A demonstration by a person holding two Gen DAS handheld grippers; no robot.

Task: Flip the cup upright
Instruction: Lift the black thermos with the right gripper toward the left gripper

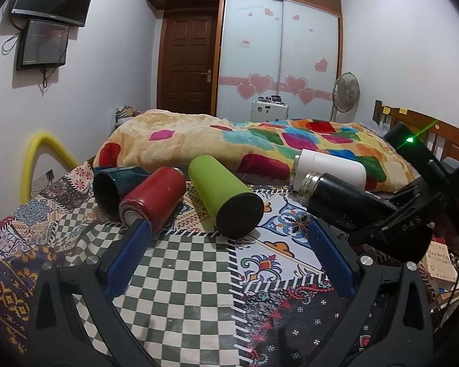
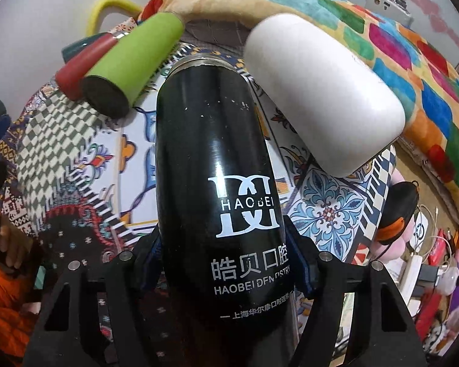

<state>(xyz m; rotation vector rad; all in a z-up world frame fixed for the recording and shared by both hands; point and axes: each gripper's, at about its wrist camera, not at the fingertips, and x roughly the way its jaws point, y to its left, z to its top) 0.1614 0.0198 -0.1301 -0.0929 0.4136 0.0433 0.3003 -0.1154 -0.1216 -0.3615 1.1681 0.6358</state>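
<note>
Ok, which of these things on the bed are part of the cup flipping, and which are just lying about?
Part of the job:
- black metal HAOBEI flask, clamped in the right gripper
- white flask, lime-green tumbler, red can-shaped cup, dark teal mug, all on their sides
- left gripper, open and empty

Lying about:
- colourful patchwork blanket
- standing fan

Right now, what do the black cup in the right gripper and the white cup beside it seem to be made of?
Black cup: likely metal with a glossy black coat; it shows sharp highlights, small chips in the paint and a bare silvery threaded neck. White cup: smooth matte white shell, coated metal or plastic, cannot tell which; its neck in the left wrist view looks silvery.
</note>
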